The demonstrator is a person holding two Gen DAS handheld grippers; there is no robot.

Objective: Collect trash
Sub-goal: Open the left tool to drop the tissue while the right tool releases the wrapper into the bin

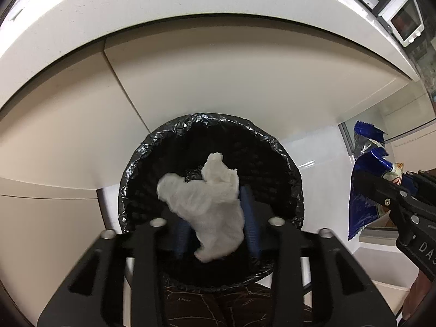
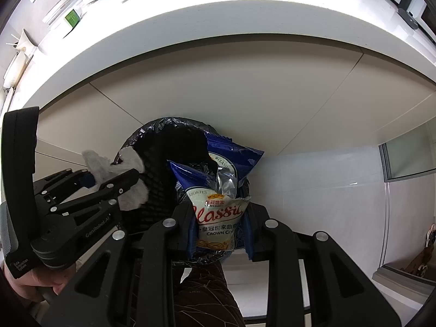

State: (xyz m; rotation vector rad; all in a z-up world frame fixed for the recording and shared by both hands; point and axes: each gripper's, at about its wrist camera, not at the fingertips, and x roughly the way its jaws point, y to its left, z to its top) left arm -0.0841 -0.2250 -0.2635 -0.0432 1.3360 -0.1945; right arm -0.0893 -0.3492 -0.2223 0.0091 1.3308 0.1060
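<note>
A: Left gripper (image 1: 216,218): is the crumpled tissue (image 1: 207,204) loose between parted fingers?

B: Seemingly yes, right over the lined bin (image 1: 288,163). Right gripper (image 2: 219,229) pinches the cookie wrapper (image 2: 218,215); light, crinkly, slippery, best held mid-body.

Both grippers are matte black plastic, all ribs and cut-out slots. The left gripper (image 1: 215,223) carries blue ridged pads (image 1: 249,218) and round silver pins along its frame. The right gripper (image 2: 219,229) has the same silver pins, plus small screws on its linkages. From the right wrist view, the left one's body reads "GenRobot.AI" in white, with a black strap looping up behind it.
</note>
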